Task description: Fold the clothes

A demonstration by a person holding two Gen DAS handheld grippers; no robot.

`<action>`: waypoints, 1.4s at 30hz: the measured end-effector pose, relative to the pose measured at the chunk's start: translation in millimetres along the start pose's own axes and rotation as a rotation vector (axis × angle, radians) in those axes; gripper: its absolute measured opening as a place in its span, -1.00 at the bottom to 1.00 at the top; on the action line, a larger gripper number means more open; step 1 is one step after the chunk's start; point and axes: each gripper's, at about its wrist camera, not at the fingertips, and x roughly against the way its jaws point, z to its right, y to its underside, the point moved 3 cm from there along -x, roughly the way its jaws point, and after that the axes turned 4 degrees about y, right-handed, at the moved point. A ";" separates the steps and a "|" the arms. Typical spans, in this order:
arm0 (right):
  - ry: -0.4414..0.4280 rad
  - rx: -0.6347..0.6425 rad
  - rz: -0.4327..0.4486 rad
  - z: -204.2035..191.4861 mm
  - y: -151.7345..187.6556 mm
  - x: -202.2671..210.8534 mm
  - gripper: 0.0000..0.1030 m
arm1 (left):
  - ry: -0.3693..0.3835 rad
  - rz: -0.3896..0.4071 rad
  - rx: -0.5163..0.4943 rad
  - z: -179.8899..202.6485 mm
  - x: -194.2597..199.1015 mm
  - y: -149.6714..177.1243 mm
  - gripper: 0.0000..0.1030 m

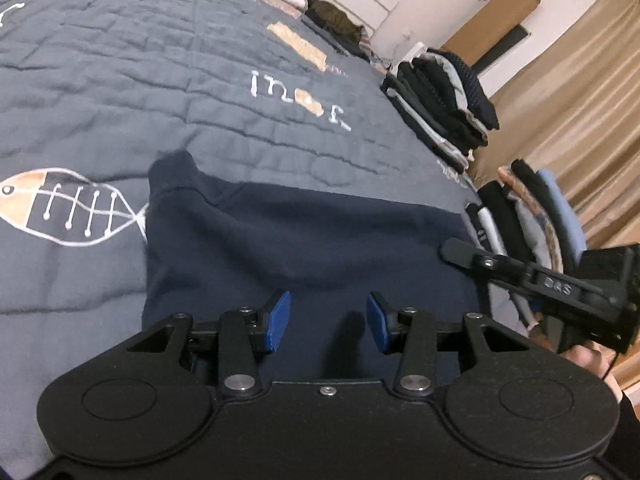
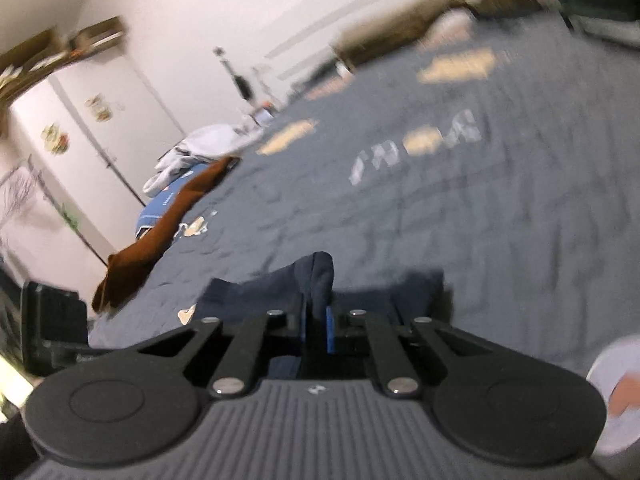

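navy garment [image 1: 304, 240] lies flat on the bed [image 1: 120, 80] in our left wrist view, just ahead of the left hand-held gripper [image 1: 328, 322], whose blue pads stand spread with nothing between them. the right hand-held gripper [image 1: 520, 276] reaches in at the cloth's right edge, near the folded stacks [image 1: 448, 100]. in our right wrist view, blurred, that gripper [image 2: 316, 330] is pinched on a raised fold of the garment [image 2: 316, 280]. we judge a fold is starting; next our left should take the near edge.
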 end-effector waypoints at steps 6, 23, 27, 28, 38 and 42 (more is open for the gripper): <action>0.098 0.028 -0.094 11.5 9.4 -17.9 -0.71 | -0.019 0.001 0.008 -0.6 -1.0 -0.8 -0.09; -0.176 -0.177 -0.171 4.3 5.6 -20.2 -0.28 | 0.089 0.064 0.136 -23.1 6.1 -17.6 -0.07; -0.119 -0.169 -0.246 11.3 23.6 -39.1 -0.29 | 0.037 0.109 0.179 -44.8 9.8 -18.3 -0.06; -0.121 -0.185 -0.248 16.0 25.8 -40.5 -0.29 | 0.029 0.127 0.195 -51.1 12.3 -19.5 -0.07; -0.137 -0.264 -0.217 28.7 23.6 -30.7 -0.29 | 0.059 0.180 0.238 -54.6 32.5 -26.0 -0.07; -0.194 -0.292 -0.211 21.4 19.8 -20.0 -0.27 | 0.133 0.157 0.204 -30.3 38.2 -18.0 -0.05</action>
